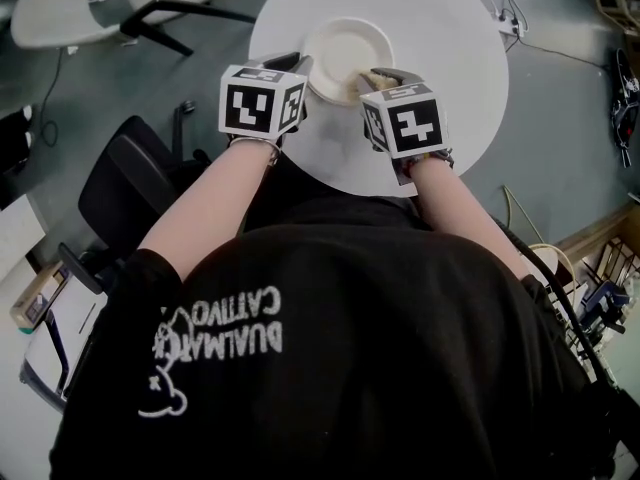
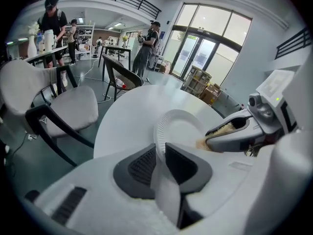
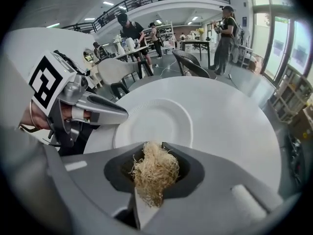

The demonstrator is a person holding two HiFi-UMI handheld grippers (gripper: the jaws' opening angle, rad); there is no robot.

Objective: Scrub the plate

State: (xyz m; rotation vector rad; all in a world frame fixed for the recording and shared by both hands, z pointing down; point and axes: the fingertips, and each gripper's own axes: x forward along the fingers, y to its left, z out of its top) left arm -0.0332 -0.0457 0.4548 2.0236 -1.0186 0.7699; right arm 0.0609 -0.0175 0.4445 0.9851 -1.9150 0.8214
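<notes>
A white plate (image 1: 345, 46) lies on the round white table (image 1: 455, 73). My left gripper (image 1: 303, 68) pinches the plate's near-left rim; in the left gripper view the rim (image 2: 159, 143) sits squeezed between the two dark pads. The right gripper (image 1: 372, 76) is shut on a tan wad of fibre, the scrubber (image 3: 154, 173), and holds it over the plate's near-right edge. From the left gripper view the right gripper (image 2: 209, 139) reaches in from the right, with the scrubber (image 2: 222, 128) showing in its jaws. The right gripper view shows the plate (image 3: 159, 119) just beyond the scrubber and the left gripper (image 3: 120, 115) at its left rim.
A black chair (image 1: 140, 183) stands at my left and a white chair (image 1: 60, 8) at the far left. A power strip with cables (image 1: 508, 23) lies on the floor beyond the table. Several people stand far off in the hall (image 3: 225, 28).
</notes>
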